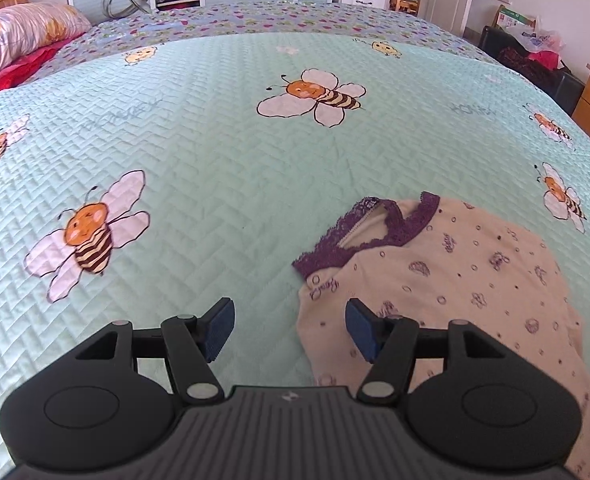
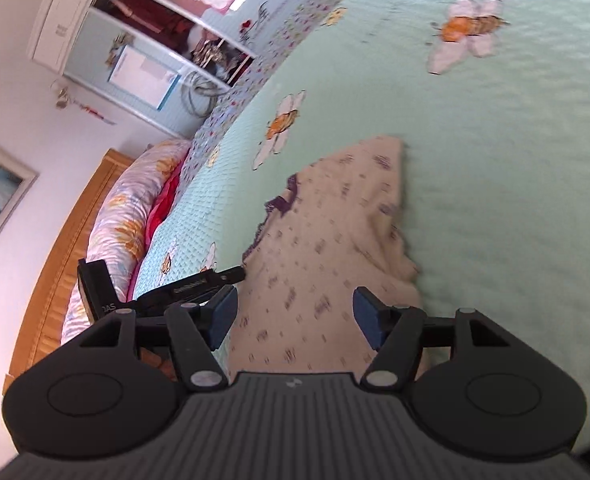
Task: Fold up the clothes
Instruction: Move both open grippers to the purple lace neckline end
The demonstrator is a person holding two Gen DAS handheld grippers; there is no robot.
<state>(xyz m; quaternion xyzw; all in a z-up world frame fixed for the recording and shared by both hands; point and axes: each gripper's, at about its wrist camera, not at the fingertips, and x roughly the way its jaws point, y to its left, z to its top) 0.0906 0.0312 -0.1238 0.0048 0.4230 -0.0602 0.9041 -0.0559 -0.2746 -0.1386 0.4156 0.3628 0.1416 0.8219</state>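
The cream top with purple lace (image 1: 447, 280) lies on the bee bedspread (image 1: 215, 160); the left gripper (image 1: 290, 326) and right gripper (image 2: 295, 316) are both wide open, holding nothing; a sloppy grab could bunch the soft cloth.

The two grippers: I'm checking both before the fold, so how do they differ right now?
The left gripper straddles the cream top's edge, one pad over the bedspread; the right gripper is fully over fabric. The left view is level, the right tilted. Both are open, gripping nothing.
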